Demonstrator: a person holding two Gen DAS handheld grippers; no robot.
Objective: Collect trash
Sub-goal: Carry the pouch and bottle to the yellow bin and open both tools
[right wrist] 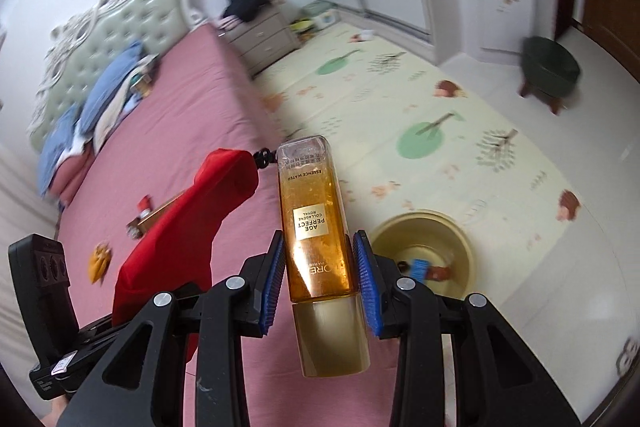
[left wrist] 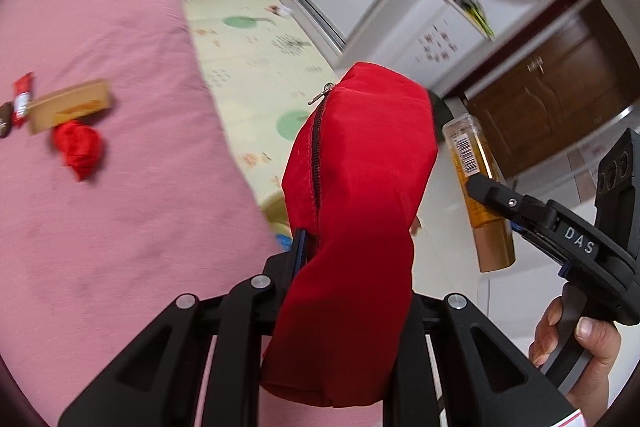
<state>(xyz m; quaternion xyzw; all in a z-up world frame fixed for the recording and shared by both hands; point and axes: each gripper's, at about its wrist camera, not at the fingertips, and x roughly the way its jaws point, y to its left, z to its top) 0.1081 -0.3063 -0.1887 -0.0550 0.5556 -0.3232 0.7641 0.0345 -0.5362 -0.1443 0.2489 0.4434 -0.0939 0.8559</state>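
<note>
Red fabric fills the left tool (left wrist: 352, 247): a zipped pouch (left wrist: 360, 163) is clamped between its fingers, raised over the edge of the pink bed (left wrist: 100, 227). The right tool (right wrist: 320, 279) is closed on an amber bottle (right wrist: 314, 227), held upright above the bed edge, near a yellow basin (right wrist: 424, 239) on the floor mat (right wrist: 460, 99). On the bed lie a box (left wrist: 70, 105), a red wrapper (left wrist: 22, 99) and crumpled red cloth (left wrist: 78, 147).

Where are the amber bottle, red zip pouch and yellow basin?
amber bottle (right wrist: 316, 227), right wrist view, white label.
red zip pouch (left wrist: 360, 187), left wrist view, side fabric.
yellow basin (right wrist: 424, 223), right wrist view, far rim.
</note>
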